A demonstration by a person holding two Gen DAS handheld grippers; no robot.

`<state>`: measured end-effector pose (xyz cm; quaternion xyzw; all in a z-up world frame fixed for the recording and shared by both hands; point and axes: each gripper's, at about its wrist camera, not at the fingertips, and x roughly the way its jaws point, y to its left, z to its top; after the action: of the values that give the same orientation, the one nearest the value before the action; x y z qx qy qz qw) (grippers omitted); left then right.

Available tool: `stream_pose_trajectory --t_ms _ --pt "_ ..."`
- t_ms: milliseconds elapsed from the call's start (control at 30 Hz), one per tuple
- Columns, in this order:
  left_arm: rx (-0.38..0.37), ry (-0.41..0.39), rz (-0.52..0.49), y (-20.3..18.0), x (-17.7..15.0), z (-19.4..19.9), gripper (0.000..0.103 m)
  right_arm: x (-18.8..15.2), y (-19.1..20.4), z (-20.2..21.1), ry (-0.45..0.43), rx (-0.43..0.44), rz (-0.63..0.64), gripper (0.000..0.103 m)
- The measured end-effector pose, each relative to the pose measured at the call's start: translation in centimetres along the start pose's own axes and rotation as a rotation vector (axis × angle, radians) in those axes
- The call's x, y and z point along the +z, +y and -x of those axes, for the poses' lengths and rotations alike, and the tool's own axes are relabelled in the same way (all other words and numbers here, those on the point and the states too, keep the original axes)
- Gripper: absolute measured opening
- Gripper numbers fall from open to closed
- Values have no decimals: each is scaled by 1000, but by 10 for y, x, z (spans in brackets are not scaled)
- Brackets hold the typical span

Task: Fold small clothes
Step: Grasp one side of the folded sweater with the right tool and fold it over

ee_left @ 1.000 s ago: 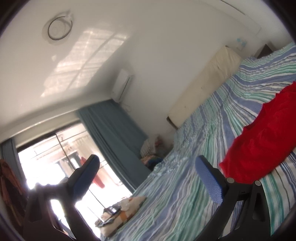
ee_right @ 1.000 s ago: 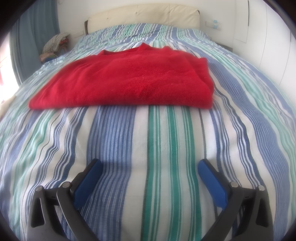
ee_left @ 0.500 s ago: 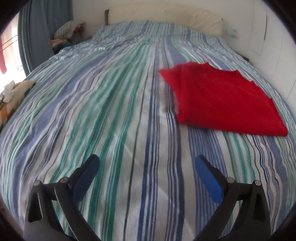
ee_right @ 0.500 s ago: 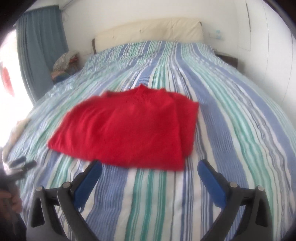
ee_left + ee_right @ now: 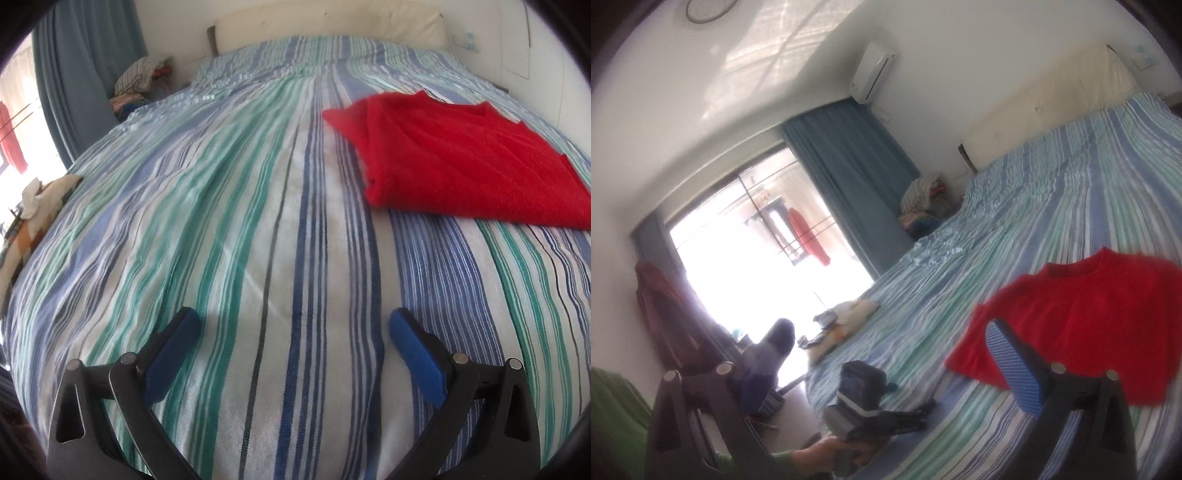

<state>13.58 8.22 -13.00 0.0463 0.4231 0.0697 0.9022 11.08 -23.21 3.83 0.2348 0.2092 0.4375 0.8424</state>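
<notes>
A folded red sweater [image 5: 461, 162] lies flat on the striped bedspread [image 5: 258, 221], at the upper right in the left wrist view. My left gripper [image 5: 293, 325] is open and empty, low over the bed, well short and left of the sweater. In the right wrist view the sweater [image 5: 1082, 317] shows at the right, partly behind my right fingertip. My right gripper [image 5: 890, 332] is open and empty, tilted and raised off the bed. The left gripper body [image 5: 871, 402], held in a hand, shows below it.
A cream headboard [image 5: 332, 22] stands at the far end. A blue curtain [image 5: 849, 173] and bright window [image 5: 746, 258] are at the left. A pile of clothes [image 5: 140, 77] sits beside the bed. A cushion with small items [image 5: 842, 321] lies at the bed's left edge.
The left gripper swung down from the ceiling and window to face the bed, then moved closer. The right gripper turned away from the sweater, tilting up and left toward the window.
</notes>
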Motion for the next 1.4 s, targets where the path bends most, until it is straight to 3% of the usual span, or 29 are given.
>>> stream_pose_trajectory --t_ms 200,300,400,467,500,600,667,767,833,933,967,1033,1100,1267,1400 --pt "-7 11 -4 1 2 3 103 -5 -12 1 39 -79 16 102" --pt "-50 9 15 15 6 10 103 0 -40 3 81 -180 -19 102" --pt "-21 -12 36 31 2 9 103 16 -105 9 133 -435 -131 102" --pt "-61 20 81 39 -4 -3 103 24 -167 23 158 -657 -286 102" --pt "-78 22 96 41 -7 -8 103 23 -198 33 149 -715 -390 102" --pt "-89 2 101 41 -8 -8 103 12 -263 61 55 -698 -654 102" --pt "-82 -3 97 39 -8 -7 103 7 -278 56 40 -658 -683 101" --pt "-78 -7 94 38 -9 -7 103 4 -281 28 97 -614 -629 97" --pt "-78 -7 94 38 -9 -7 103 -2 -279 5 179 -682 -586 86" --pt "-78 -10 94 38 -9 -6 103 -7 -277 -26 321 -737 -529 36" --pt "-77 -12 94 37 -10 -6 103 -3 -269 -31 340 -801 -480 12" --pt "-73 -15 93 37 -10 -6 103 14 -246 -39 320 -894 -410 12" --pt "-68 -17 91 36 -10 -6 103 35 -214 -59 310 -912 -320 12" --pt "-66 -19 89 35 -11 -5 103 73 -132 -148 351 -779 -149 12" --pt "-66 -19 89 34 -11 -5 103 60 -98 -237 427 -695 -90 12"
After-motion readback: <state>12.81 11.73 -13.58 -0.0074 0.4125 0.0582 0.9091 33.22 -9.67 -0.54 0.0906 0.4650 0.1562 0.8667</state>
